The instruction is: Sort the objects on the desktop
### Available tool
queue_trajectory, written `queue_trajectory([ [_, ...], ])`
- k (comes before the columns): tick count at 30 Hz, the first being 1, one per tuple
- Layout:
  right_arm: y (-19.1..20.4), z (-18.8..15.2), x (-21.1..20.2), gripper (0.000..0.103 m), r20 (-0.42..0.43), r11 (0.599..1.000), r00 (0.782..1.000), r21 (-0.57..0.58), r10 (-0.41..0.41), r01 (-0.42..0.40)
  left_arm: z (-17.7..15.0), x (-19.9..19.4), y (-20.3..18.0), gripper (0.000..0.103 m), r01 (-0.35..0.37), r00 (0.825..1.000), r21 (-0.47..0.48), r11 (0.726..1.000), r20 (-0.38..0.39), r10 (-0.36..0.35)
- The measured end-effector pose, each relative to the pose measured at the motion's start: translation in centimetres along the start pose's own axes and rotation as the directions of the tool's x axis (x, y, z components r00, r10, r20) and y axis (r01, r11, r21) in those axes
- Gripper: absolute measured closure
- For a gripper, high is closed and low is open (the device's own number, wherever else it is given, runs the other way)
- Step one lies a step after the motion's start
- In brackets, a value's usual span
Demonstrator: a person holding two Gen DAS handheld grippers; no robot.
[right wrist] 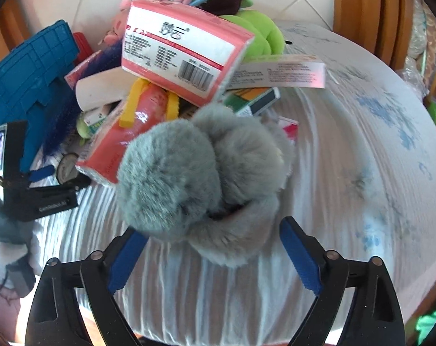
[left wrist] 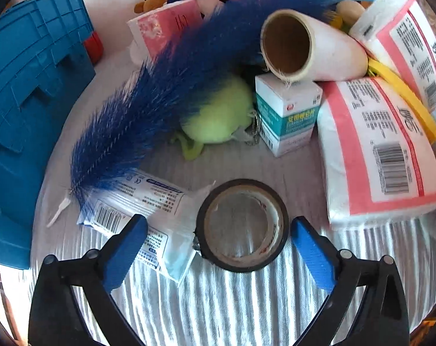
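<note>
My left gripper is open, its blue pads either side of a black tape roll lying flat on the striped cloth; the left pad rests over a clear packet of masks. A blue feather duster, a cardboard tube, a teal medicine box, a yellow-green plush and pink tissue packs lie beyond. My right gripper is open around a grey fluffy plush; its left fingertip is hidden beneath the fur. The left gripper also shows in the right wrist view.
A blue plastic crate stands at the left, also in the right wrist view. More plush toys, a tissue pack and small boxes are piled behind the grey plush. The table's right side is bare cloth.
</note>
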State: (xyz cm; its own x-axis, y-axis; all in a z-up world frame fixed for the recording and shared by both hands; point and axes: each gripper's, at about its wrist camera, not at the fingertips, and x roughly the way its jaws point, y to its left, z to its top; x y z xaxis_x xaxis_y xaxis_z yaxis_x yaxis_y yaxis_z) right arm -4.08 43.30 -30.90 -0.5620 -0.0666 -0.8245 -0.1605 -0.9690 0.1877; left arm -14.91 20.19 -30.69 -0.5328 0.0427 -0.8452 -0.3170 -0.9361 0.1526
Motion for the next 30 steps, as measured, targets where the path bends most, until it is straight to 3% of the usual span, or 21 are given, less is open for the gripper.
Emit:
queue_trajectory([
  [2, 0.3, 0.3, 0.5, 0.002, 0.021, 1.000, 1.000, 0.003, 0.004, -0.004, 0.2, -0.1, -0.8, 0.019, -0.019, 1.000, 0.021, 1.000, 0.022, 0.019],
  [7, 1.0, 1.6, 3.5, 0.004, 0.050, 1.000, 0.999, 0.010, 0.011, -0.012, 0.0, 0.3, -1.5, 0.028, -0.026, 0.998, 0.003, 1.000, 0.057, 0.026],
  [8, 1.1, 1.8, 3.9, 0.013, 0.054, 1.000, 0.998, 0.013, 0.008, -0.009, 0.0, 0.3, -1.6, 0.046, -0.034, 0.998, 0.008, 0.999, 0.062, 0.033],
  [9, 1.1, 1.9, 4.1, 0.030, 0.058, 1.000, 0.998, 0.014, -0.002, 0.001, 0.0, 0.2, -1.8, 0.046, -0.056, 0.996, 0.021, 0.998, 0.068, 0.055],
  [10, 1.1, 2.1, 4.1, 0.038, 0.062, 1.000, 0.998, 0.015, -0.022, 0.021, -0.1, 0.0, -1.9, 0.046, -0.041, 0.997, 0.030, 0.999, 0.066, 0.039],
  [16, -0.7, 2.8, 0.3, 0.057, 0.120, 0.999, 0.993, 0.038, -0.015, 0.011, -0.1, -3.1, -0.8, 0.046, 0.019, 0.993, -0.017, 1.000, 0.121, -0.017],
  [23, -1.2, 4.2, -4.5, 0.060, 0.227, 1.000, 0.974, 0.025, -0.012, 0.006, 1.6, -8.7, 1.2, 0.046, 0.055, 0.965, -0.050, 0.997, 0.259, -0.041],
  [30, 1.1, 6.9, -9.2, 0.062, 0.384, 0.998, 0.922, -0.050, 0.049, -0.032, 4.1, -14.5, 3.0, 0.046, 0.058, 0.934, -0.086, 0.995, 0.356, -0.024],
])
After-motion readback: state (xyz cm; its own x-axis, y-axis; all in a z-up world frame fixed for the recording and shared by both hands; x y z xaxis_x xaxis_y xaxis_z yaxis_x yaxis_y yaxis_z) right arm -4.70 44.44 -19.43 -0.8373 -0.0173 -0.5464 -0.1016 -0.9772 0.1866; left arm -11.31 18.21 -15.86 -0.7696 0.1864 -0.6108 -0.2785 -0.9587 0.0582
